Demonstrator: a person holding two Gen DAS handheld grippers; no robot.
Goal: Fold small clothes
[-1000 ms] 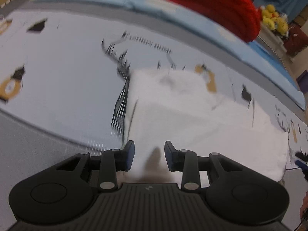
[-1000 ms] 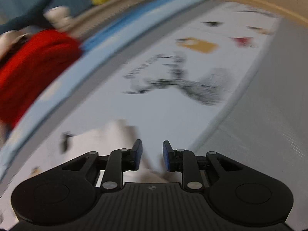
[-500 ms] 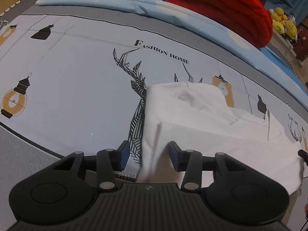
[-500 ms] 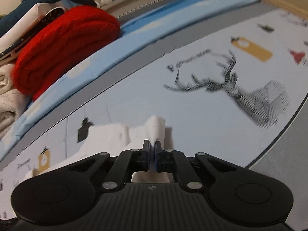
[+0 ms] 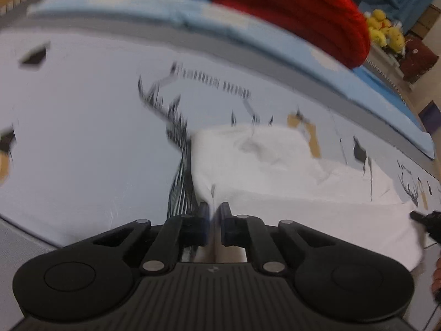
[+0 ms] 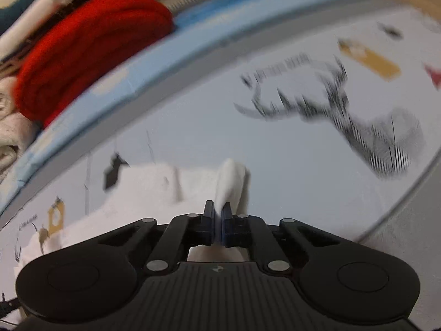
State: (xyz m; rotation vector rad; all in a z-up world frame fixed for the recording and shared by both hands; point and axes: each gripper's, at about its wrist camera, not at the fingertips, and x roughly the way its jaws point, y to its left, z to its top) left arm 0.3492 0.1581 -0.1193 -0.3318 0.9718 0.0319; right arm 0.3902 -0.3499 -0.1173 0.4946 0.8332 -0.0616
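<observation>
Our left gripper (image 5: 214, 207) and right gripper (image 6: 217, 207) each pinched the white garment (image 5: 275, 171) at 6 o'clock.

Both of my views are smeared with motion blur, so the deer print (image 6: 358, 121) and the words on the bed sheet (image 5: 82, 143) look streaky. The light is soft and even. My fisheye bends the far edge of the bed into a curve.

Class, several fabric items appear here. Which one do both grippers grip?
The white garment lying on the printed bedsheet; both grippers' fingers pinch its edges. The red blanket sits untouched at the far edge.
</observation>
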